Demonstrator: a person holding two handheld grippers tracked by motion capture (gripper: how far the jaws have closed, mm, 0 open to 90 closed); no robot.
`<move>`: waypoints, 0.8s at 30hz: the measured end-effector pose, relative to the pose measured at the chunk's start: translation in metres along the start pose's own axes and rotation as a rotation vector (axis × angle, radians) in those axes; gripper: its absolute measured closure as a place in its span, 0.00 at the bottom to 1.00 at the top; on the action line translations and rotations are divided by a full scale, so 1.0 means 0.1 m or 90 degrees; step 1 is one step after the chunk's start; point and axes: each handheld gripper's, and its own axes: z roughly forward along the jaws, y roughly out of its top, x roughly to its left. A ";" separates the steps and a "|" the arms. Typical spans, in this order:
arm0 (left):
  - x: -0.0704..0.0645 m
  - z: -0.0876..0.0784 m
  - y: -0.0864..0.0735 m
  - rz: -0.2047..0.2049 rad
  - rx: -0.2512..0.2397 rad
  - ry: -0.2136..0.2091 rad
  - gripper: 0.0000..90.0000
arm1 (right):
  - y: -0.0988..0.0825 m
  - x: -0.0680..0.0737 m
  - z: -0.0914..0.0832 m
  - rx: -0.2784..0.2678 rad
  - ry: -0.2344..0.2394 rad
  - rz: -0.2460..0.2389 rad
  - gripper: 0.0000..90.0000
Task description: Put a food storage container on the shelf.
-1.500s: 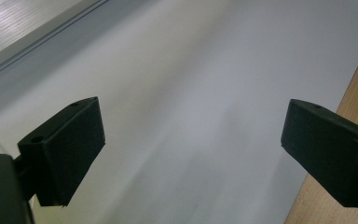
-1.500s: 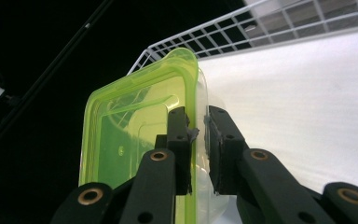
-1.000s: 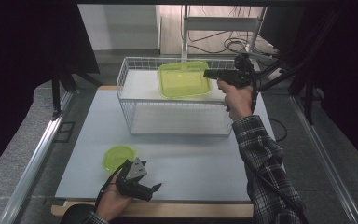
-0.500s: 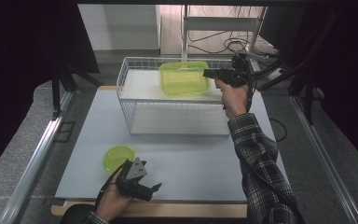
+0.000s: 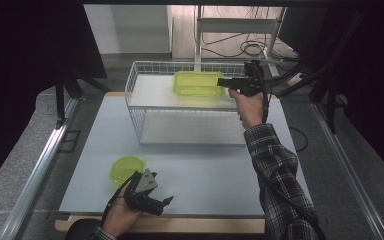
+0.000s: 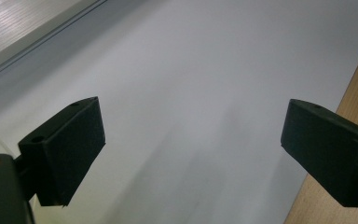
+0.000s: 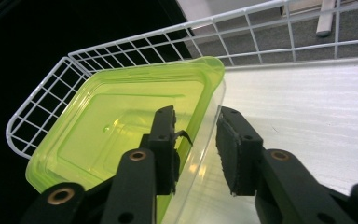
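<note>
Right gripper (image 5: 225, 81), at the far side of the table: jaws a little apart, just now opening, no longer pinching. Between them, the near wall of the green container (image 5: 195, 84), seen closely in the right gripper view (image 7: 116, 126): one jaw inside the tub against the wall, the other outside it with a sliver of daylight before the pad (image 7: 235, 144). Hence loose around the rim rather than clamped on it.

Container set down on the upper shelf of the white wire basket (image 5: 145, 63), flat, mouth up. From the right gripper (image 7: 196, 116), straight ahead and slightly to its inner-jaw side; long axis running away from the fingertips along the shelf, so held by a short end, near a corner.

Judged as the moment of release. Next, probably: widen a touch more, then draw straight back along that long axis and lift clear of the rim without dragging the tub. Risk: inner jaw catching the lip and tipping or sliding the container.

Left gripper (image 5: 166, 202) well apart from all this, low over the near edge of the grey mat (image 5: 205, 165), jaws wide apart (image 6: 191, 121) with nothing between. Just beside and behind it, a small round green dish (image 5: 126, 167). Far nearer to the container: the right hand.
</note>
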 end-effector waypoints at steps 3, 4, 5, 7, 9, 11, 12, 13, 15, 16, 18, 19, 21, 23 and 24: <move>0.00 -0.01 0.00 -0.001 -0.004 -0.002 0.07 | 0.00 0.00 0.01 -0.002 -0.005 -0.012 0.65; 0.00 -0.01 0.00 -0.002 -0.005 -0.004 0.07 | 0.01 0.00 0.00 -0.001 -0.001 -0.015 0.62; 0.01 -0.01 0.00 -0.002 -0.009 -0.007 0.07 | 0.01 0.00 -0.01 -0.002 0.004 -0.019 0.59; 0.01 -0.01 0.00 -0.004 -0.013 -0.008 0.07 | 0.01 0.00 -0.03 -0.003 0.015 -0.034 0.52; 0.01 -0.02 0.00 -0.003 -0.016 -0.010 0.07 | 0.01 0.01 -0.06 -0.002 0.019 -0.052 0.47; 0.02 -0.03 0.01 -0.004 -0.021 -0.008 0.07 | 0.00 0.03 -0.10 -0.003 0.022 -0.073 0.42; 0.02 -0.03 0.01 -0.005 -0.023 -0.008 0.07 | -0.01 0.03 -0.12 -0.005 0.023 -0.082 0.41; 0.02 -0.03 0.01 -0.007 -0.025 -0.008 0.07 | -0.02 0.04 -0.13 -0.007 0.022 -0.092 0.38; 0.02 -0.03 0.01 -0.012 -0.031 -0.013 0.06 | -0.05 0.05 -0.16 -0.008 0.022 -0.110 0.34; 0.02 -0.03 0.01 -0.013 -0.033 -0.014 0.06 | -0.06 0.06 -0.18 -0.009 0.023 -0.117 0.33; 0.02 -0.04 0.01 -0.012 -0.037 -0.013 0.06 | -0.09 0.08 -0.20 -0.007 0.027 -0.133 0.31; 0.02 -0.04 0.01 -0.012 -0.039 -0.013 0.06 | -0.11 0.08 -0.22 -0.009 0.028 -0.141 0.29; 0.02 -0.04 0.01 -0.013 -0.044 -0.013 0.05 | -0.14 0.10 -0.24 -0.009 0.030 -0.159 0.27; 0.02 -0.05 0.02 -0.012 -0.050 -0.013 0.05 | -0.17 0.12 -0.27 -0.008 0.028 -0.174 0.25; 0.02 -0.05 0.02 -0.011 -0.052 -0.013 0.05 | -0.19 0.13 -0.28 -0.007 0.027 -0.183 0.24</move>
